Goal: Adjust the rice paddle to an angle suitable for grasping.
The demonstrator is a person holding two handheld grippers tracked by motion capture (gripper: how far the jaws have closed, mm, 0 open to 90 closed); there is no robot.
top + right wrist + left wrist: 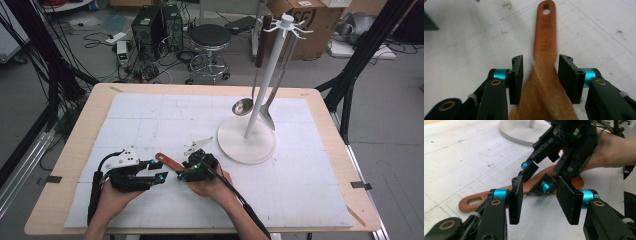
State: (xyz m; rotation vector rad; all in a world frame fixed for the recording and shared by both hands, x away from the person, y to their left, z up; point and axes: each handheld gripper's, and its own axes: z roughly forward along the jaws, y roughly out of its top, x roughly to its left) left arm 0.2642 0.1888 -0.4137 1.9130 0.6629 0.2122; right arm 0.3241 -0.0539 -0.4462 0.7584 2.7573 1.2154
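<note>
A brown wooden spatula (167, 161) lies flat on the white mat, its holed handle end pointing away from my right gripper (540, 77). That gripper straddles the spatula (545, 37) where the blade narrows into the handle. A gap shows at one pad, and the other sits at the blade's edge, so the jaws stand open around it. My left gripper (539, 200) is open with nothing between its pads. It faces the spatula (486, 195) and the right gripper (534, 182) from close by. In the high view the left gripper (157, 171) and right gripper (182, 172) nearly meet at the table's front middle.
A white utensil stand (247, 142) with a round base rises just behind and right of the grippers. A metal ladle (243, 106) and another utensil (267, 119) hang from it. The white mat (300, 185) covers the wooden table.
</note>
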